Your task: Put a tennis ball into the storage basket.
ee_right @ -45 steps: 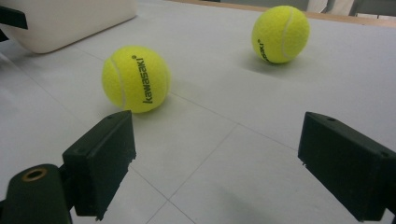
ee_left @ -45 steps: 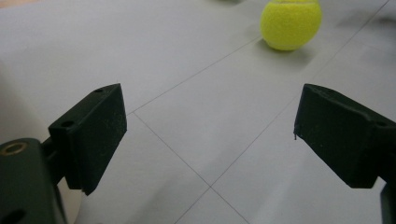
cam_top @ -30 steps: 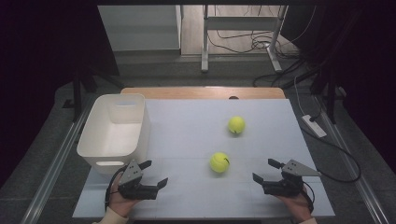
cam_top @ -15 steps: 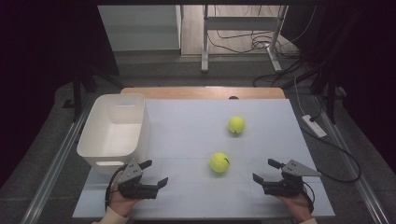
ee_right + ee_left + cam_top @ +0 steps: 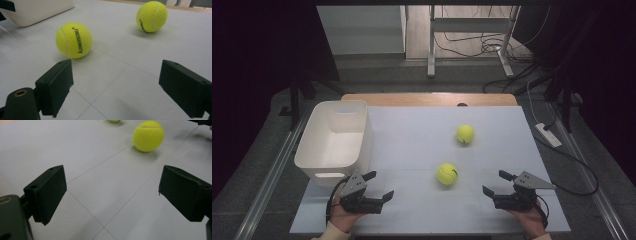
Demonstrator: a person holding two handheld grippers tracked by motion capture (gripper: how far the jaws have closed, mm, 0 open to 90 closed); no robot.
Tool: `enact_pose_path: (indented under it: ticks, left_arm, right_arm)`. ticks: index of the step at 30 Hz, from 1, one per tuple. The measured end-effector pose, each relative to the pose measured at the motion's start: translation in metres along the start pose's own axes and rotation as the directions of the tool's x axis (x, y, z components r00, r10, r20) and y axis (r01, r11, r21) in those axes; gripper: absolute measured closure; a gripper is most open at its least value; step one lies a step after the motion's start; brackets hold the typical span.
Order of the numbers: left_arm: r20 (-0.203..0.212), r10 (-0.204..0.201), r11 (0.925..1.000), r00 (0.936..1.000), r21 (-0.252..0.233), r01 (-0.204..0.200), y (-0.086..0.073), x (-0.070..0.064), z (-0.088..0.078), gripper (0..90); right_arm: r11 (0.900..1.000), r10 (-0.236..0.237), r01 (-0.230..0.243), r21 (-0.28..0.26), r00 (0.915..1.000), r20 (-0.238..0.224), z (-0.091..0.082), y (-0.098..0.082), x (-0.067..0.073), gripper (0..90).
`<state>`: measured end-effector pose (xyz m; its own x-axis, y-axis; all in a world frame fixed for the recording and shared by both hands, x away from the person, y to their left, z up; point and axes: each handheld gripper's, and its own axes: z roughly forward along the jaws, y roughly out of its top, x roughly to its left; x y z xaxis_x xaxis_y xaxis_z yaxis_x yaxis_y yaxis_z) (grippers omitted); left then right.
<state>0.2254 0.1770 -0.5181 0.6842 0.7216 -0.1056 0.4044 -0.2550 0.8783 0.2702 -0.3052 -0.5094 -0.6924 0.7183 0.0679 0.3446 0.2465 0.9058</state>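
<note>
Left tool (image 5: 379,186) jaws just opening, empty.

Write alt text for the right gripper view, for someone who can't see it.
Two yellow tennis balls lie on a pale grey table: the nearer ball, printed "kawasaki", at left, and the farther ball at upper right. The right gripper frames the bottom, its black jaws wide apart and holding nothing. A white bin sits at the top left corner.
</note>
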Motion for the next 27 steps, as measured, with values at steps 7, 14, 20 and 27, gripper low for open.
enact_pose_path:
  ticks: [7, 14, 20, 27]
  left_arm:
    - [0.025, 0.002, 0.9997, 0.9997, 0.024, -0.002, 0.007, -0.005, 0.008, 7.7]
    - [0.034, -0.004, 0.9995, 0.9994, 0.032, 0.003, 0.012, -0.006, 0.011, 7.5]
    - [0.034, 0.0, 0.9988, 0.9994, 0.049, -0.002, 0.015, -0.007, 0.015, 7.6]
    - [0.04, 0.006, 0.9985, 0.9992, 0.054, -0.009, 0.021, -0.008, 0.019, 7.6]
  right_arm:
    - [1.0, -0.004, 0.004, 0.002, 1.0, 0.003, 0.001, 0.0, -0.001, 12.3]
    - [1.0, 0.007, -0.007, -0.01, 1.0, -0.002, 0.003, 0.001, -0.003, 12.4]
    - [1.0, 0.007, -0.007, -0.011, 0.9999, -0.008, 0.004, 0.001, -0.003, 12.4]
    - [1.0, 0.004, -0.004, -0.011, 1.0, -0.009, 0.004, 0.001, -0.002, 12.5]
